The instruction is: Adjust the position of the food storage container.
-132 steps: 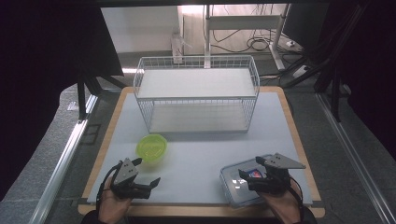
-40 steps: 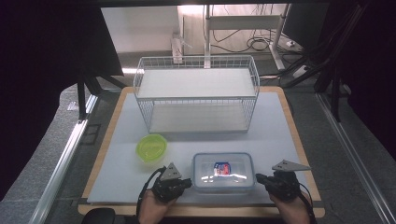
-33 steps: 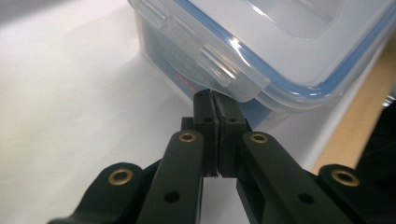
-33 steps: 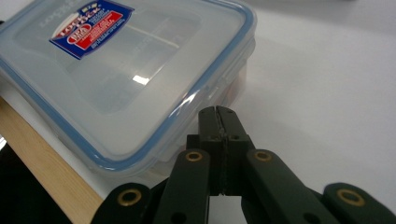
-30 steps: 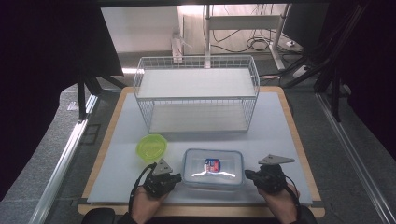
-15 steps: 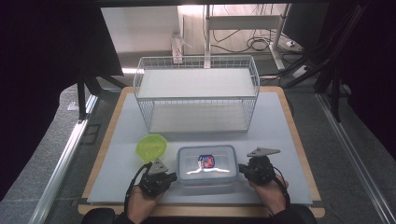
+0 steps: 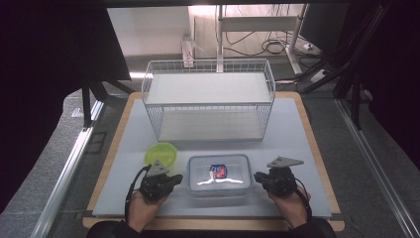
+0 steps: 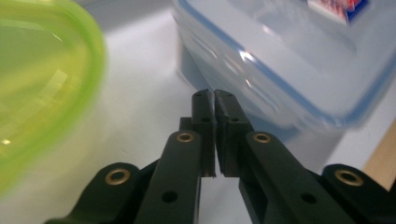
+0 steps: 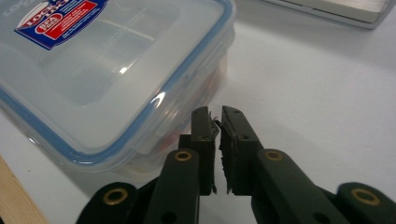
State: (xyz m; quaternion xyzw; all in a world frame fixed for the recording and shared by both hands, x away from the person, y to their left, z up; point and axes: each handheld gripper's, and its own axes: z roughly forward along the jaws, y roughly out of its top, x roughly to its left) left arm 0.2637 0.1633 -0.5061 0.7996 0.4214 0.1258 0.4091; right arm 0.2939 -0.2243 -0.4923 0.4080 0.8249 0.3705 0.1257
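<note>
Clearly both claws are pressed together with nothing between them: the left gripper [image 8: 214, 100] has its jaws shut, tips just beside the near left corner of the clear lidded box [image 8: 285, 60], and the right gripper [image 9: 214, 122] shows only a sliver of gap, jaws having just eased apart a touch, tips close against the box's right end. From above, the left gripper [image 7: 157, 182] and right gripper [image 7: 275, 180] flank the box [image 7: 220, 174], which sits on the near middle of the white table [image 7: 297, 124], with the green bowl [image 7: 161, 154] just to its far left and the wire rack [image 7: 210, 101] farther back. I'd judge the box stiff, smooth and slippery, light to middling; its walls would slide out of a pinch, so the lid's overhanging rim or the end flaps look the surest hold, or a squeeze from both ends. Something reddish lies inside, but through the cloudy wall I cannot tell what. Whether either tip actually touches the box is hard to make out.
</note>
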